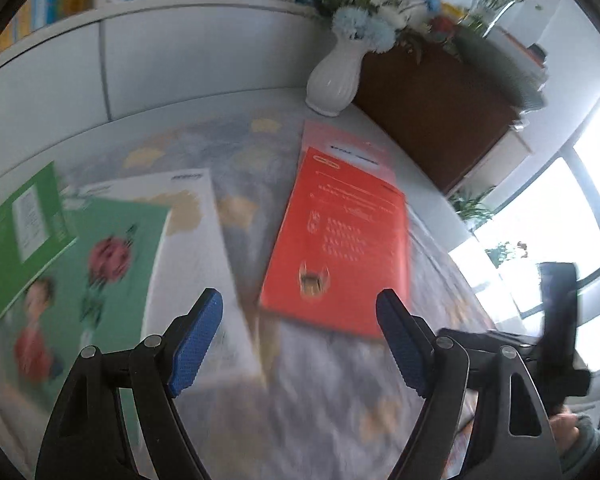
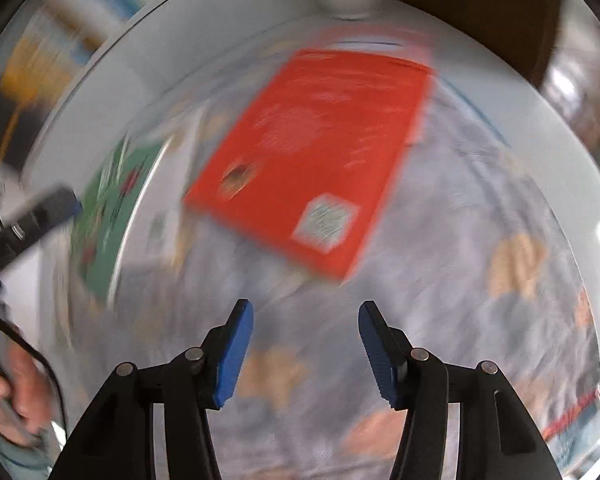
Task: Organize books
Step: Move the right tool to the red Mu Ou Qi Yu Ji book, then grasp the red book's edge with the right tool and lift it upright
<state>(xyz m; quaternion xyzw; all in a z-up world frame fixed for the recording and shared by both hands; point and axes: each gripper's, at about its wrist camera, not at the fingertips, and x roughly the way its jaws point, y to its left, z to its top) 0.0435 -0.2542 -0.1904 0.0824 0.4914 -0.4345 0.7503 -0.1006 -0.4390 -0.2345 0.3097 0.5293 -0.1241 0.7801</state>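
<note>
Two grippers hang over a table strewn with books.
Nearest, the left gripper (image 1: 300, 312) and right gripper (image 2: 306, 322) both stand with jaws apart, nothing between them. Beyond lies a red book (image 1: 340, 240) flat on the patterned tablecloth (image 1: 320, 380), green books (image 1: 100, 264) to its left, a white vase (image 1: 334, 76) farthest back.

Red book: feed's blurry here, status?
Both grippers open, empty. Red book flat on table, ungripped. Nothing blocking it.

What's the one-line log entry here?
left hand-held gripper: open, empty | right hand-held gripper: open, empty | flat red book: on table, untouched
</note>
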